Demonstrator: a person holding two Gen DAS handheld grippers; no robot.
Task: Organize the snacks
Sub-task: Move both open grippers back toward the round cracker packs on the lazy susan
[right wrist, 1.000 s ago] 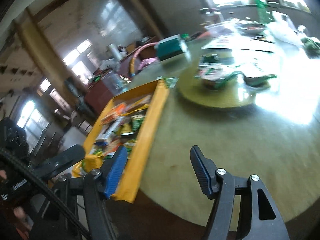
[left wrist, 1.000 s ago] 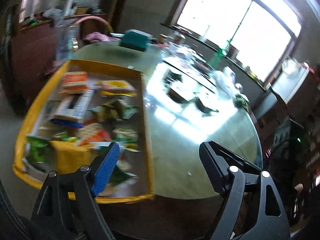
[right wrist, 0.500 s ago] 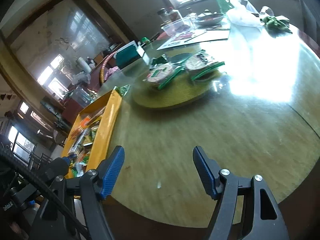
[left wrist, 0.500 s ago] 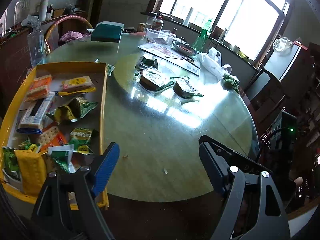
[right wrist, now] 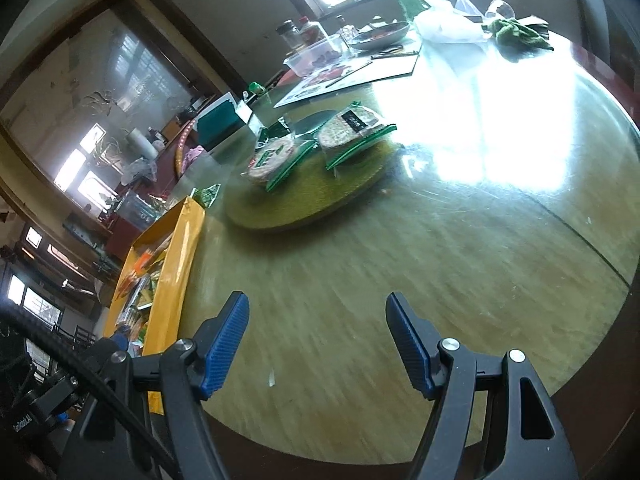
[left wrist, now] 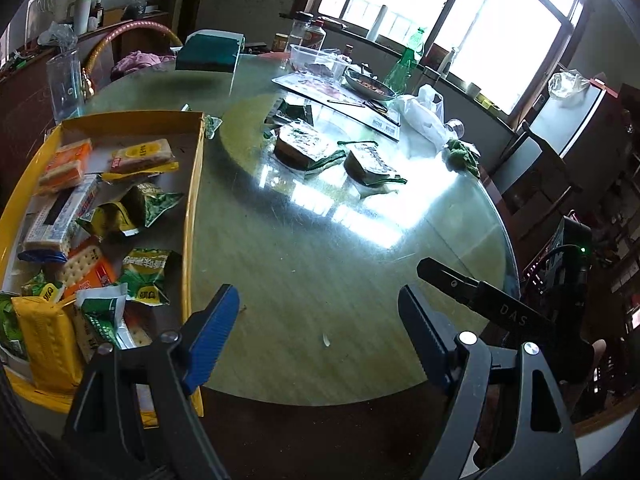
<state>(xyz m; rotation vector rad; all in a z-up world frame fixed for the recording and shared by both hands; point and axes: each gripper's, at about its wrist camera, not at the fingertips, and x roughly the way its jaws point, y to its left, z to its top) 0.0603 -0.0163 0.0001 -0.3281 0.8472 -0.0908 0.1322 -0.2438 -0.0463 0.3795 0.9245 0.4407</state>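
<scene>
A yellow tray at the table's left edge holds several snack packets: green bags, orange cracker packs and a yellow pack. It also shows in the right wrist view. Two clear, green-edged snack packets lie on the round turntable; they also show in the right wrist view. My left gripper is open and empty over the near table edge. My right gripper is open and empty, and it shows in the left wrist view.
The round glass-topped table carries a teal box, a clear food container, a dish, a green bottle, a white plastic bag and a green cloth at the far side. A small green packet lies by the tray's far corner.
Both grippers have swung right, away from the tray toward the table's middle and the turntable. Both stay open and empty.
</scene>
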